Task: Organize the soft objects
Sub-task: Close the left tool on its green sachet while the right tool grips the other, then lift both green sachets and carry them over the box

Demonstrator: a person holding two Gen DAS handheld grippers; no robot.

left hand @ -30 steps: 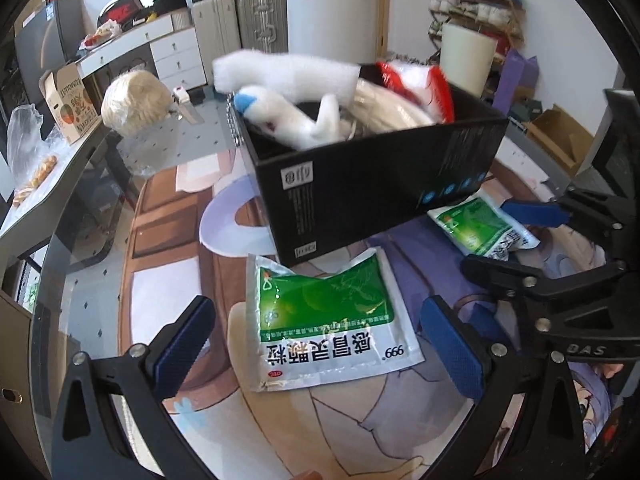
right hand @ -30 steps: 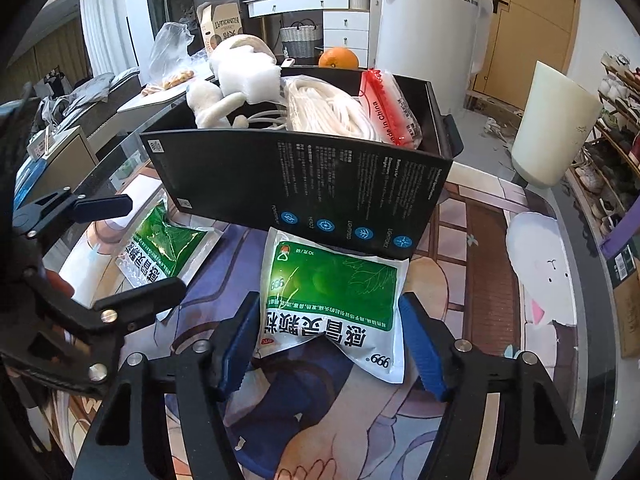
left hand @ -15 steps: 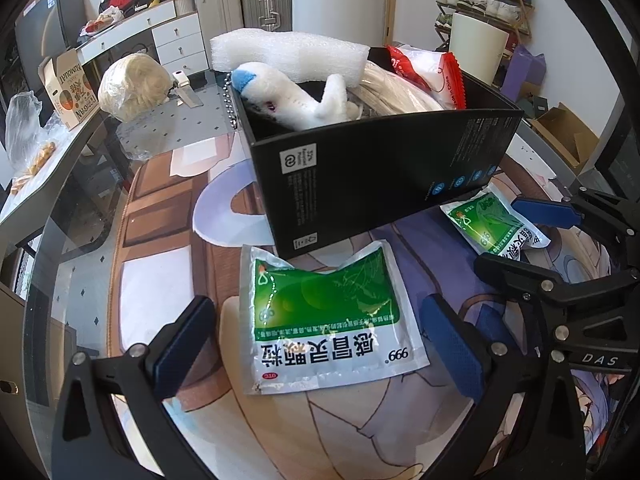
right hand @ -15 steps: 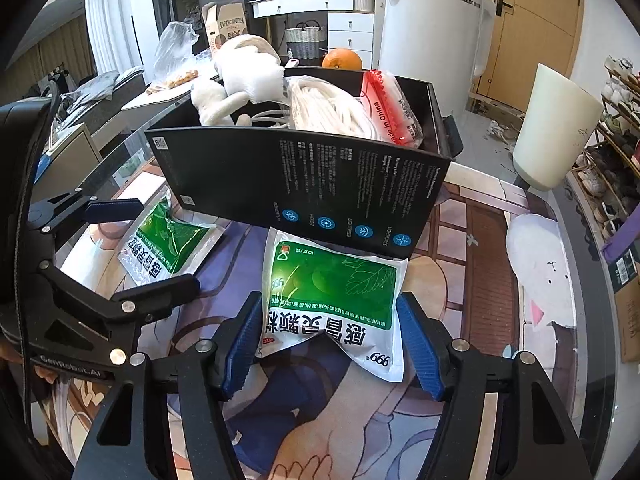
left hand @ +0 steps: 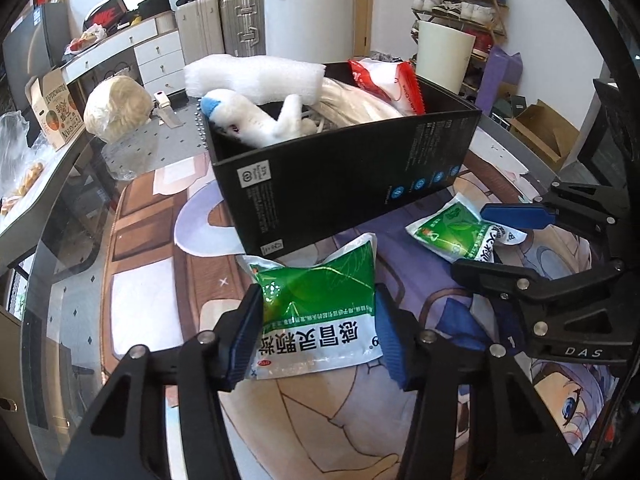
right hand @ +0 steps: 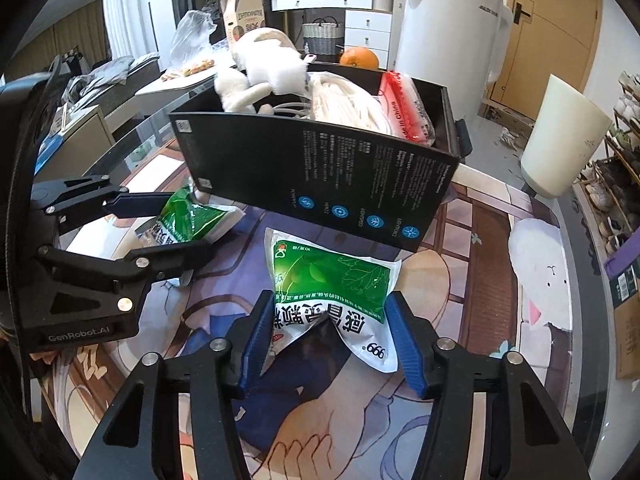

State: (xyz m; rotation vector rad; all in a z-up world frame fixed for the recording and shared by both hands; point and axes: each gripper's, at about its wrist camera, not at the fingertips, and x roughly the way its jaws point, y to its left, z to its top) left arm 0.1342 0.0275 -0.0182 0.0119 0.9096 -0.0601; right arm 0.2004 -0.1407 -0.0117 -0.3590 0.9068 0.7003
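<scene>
Two green-and-white medicine pouches lie on the printed mat in front of a black box (left hand: 344,176) that holds a white plush toy (left hand: 256,124), white foam, cord and a red-and-white bag. My left gripper (left hand: 318,338) is shut on one pouch (left hand: 316,312), its sides bulging between the blue pads. My right gripper (right hand: 330,340) is shut on the other pouch (right hand: 332,292), which is buckled upward. Each gripper shows in the other view, pinching its pouch: the right gripper (left hand: 496,240) and the left gripper (right hand: 168,224).
The box (right hand: 320,176) stands just behind both pouches. A round cream bundle (left hand: 116,108) sits on the glass table at back left. An orange (right hand: 359,58) lies behind the box. A white bin (right hand: 564,144) stands on the floor at right.
Both grippers have closed from wide open onto their pouches, and both pouches have crumpled and bulged between the pads.
</scene>
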